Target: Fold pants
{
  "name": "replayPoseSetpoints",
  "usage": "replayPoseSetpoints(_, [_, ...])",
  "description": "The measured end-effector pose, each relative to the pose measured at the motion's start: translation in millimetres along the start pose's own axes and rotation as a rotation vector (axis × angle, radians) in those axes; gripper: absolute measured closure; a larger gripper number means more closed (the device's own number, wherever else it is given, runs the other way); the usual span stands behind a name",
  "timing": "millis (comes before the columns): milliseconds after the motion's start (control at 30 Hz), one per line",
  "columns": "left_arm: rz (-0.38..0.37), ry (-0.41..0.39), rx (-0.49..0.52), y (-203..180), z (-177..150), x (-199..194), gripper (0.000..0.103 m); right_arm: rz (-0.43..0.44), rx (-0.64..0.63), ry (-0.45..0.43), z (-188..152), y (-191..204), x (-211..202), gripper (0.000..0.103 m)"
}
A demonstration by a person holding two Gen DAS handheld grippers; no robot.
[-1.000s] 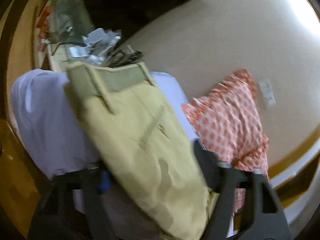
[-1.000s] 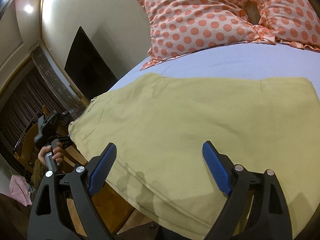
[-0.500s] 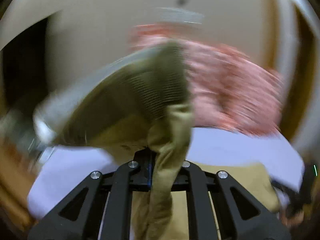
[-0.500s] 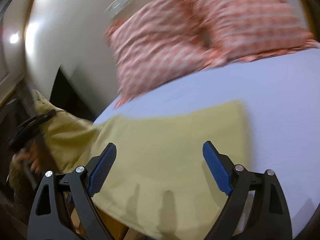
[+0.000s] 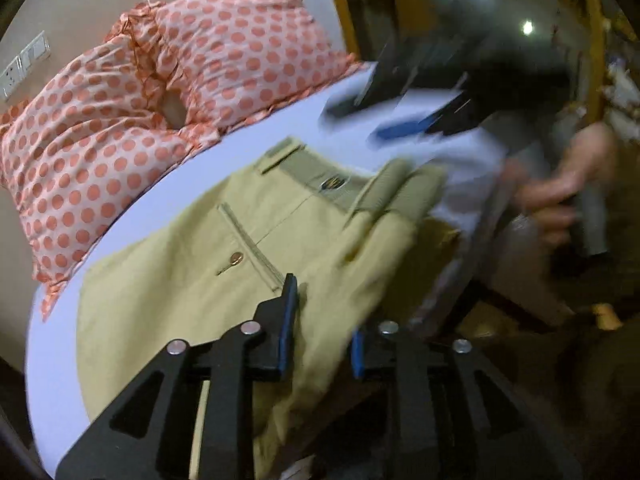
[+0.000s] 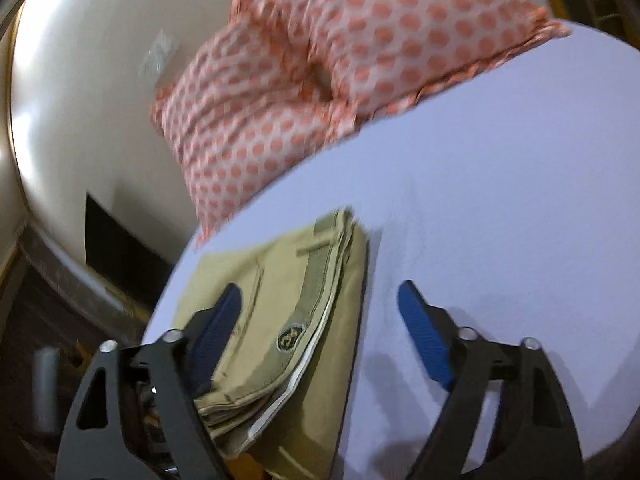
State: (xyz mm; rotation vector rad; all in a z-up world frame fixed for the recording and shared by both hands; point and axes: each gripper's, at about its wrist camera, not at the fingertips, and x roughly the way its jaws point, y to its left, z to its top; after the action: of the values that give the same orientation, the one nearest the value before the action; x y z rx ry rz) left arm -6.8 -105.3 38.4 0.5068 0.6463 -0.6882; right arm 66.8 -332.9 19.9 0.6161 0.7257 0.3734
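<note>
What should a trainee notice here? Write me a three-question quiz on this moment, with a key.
1. True or false: the right gripper is shut on the khaki pants.
2. What lies beyond the pants, against the wall? A) a folded towel B) polka-dot pillows C) a laundry basket
3. Fill in: the folded pants rest on the lavender ___.

Key: 1. False: its jaws stand wide open, one finger over the pants and the other over the bed sheet. 2. B. 3. bed sheet.
</note>
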Motion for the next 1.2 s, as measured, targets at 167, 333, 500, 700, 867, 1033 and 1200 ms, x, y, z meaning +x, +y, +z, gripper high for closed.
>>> replayPoseSetpoints(167, [-0.118,-0.148,-0.203,54,-3,-60,0.037,-0.042,-0.058,0.110,-2,3,33,0.044])
replayPoseSetpoints(333, [0.043,-0.052,-0.643,182,-48,-43,0.037,-0.024,-0.112,0.137,3,10,46,0.055])
replayPoseSetpoints(500, [-0.032,0.076,-0.810,230,-75,-4,0.036,0.022,-0.049,0.128,8,-4,48,0.059])
replayPoseSetpoints(700, [-0.187,0.092,-0.862,241,-72,27,0.047,0.207,0.047,0.249,9,-14,61,0.087])
replayPoseSetpoints(867, [-0.245,0.107,-0.889,247,-67,32,0.092,0.312,0.125,0.270,23,-18,62,0.091])
replayPoseSetpoints(1033, [-0.163,0.035,-0.813,256,-18,33,0.093,0.290,0.057,0.184,82,7,64,0.093])
replayPoseSetpoints(1200, [0.056,0.009,-0.724,276,41,81,0.090,0.140,0.041,0.054,146,-3,82,0.091])
